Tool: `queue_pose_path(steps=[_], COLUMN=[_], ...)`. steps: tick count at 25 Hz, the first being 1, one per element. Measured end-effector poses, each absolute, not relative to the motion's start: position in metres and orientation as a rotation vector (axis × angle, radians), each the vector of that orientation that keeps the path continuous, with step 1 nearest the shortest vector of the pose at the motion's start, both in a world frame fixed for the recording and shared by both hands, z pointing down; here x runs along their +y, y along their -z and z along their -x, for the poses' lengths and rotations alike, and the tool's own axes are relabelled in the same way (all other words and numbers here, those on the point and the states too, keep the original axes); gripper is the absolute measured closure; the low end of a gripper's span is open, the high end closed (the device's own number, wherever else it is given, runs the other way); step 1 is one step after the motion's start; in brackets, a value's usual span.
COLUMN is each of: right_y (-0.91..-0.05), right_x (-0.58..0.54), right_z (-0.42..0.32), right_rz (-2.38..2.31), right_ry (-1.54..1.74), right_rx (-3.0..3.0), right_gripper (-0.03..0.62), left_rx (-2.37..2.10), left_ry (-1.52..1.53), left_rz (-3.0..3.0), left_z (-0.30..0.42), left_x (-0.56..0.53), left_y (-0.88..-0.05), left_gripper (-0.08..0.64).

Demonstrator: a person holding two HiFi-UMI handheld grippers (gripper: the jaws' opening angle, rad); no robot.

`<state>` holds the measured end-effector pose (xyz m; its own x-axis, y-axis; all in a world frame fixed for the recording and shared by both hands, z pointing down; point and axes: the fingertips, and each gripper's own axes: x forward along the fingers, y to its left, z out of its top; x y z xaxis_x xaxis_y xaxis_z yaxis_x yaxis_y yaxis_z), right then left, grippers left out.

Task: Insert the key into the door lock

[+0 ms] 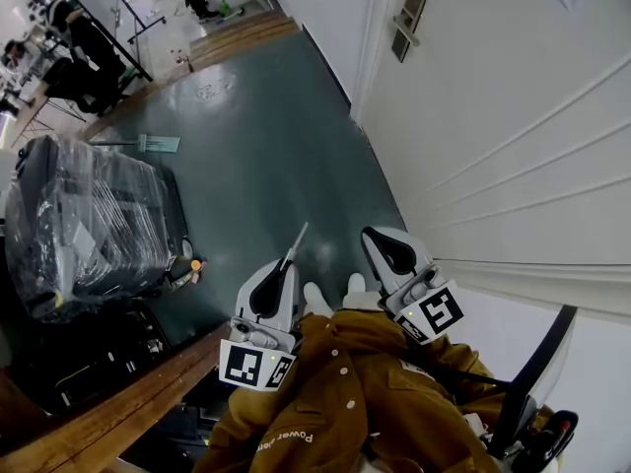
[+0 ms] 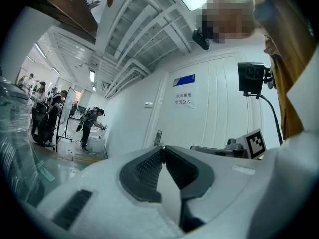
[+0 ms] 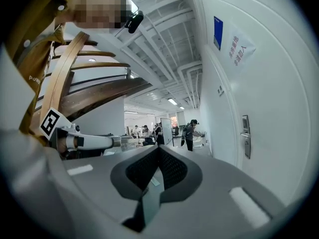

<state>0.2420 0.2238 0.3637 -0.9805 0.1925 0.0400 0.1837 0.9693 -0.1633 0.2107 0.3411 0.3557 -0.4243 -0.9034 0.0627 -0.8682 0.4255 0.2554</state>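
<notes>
Mustard-brown buttoned jacket (image 1: pixel 380 392), perhaps corduroy.

1. The left gripper (image 1: pixel 287 266) is pointing level and away from the body, with its marker cube (image 1: pixel 255 366) facing up at the head camera.
2. Its jaws are meeting at the tips in the left gripper view (image 2: pixel 163 147) and pinching a thin key (image 1: pixel 297 243) that is sticking out ahead.
3. The right gripper (image 1: pixel 370 233) is sitting just beside it, level and pointing the same way.
4. The right jaws are pressing tip to tip with nothing between them (image 3: pixel 159 148).
5. White-gloved hands (image 1: pixel 315 301) are showing between the two grippers.
6. Mustard-brown sleeves (image 1: pixel 340 363) are bending in close to the chest.
</notes>
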Motion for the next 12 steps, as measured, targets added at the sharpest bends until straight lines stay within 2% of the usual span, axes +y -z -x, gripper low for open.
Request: queue_pose_path(steps=[12], right_y=[-0.379], right_x=[0.239], right_z=[-0.221], right_rz=[0.100], right_ry=[-0.279], right_rx=[-3.080], right_gripper=[0.587], left_rx=[-2.475], left_ry=[0.286], left_rz=[-1.529], left_z=[-0.181], left_x=[0.392], left_y=[-0.369], left_gripper=[0.535])
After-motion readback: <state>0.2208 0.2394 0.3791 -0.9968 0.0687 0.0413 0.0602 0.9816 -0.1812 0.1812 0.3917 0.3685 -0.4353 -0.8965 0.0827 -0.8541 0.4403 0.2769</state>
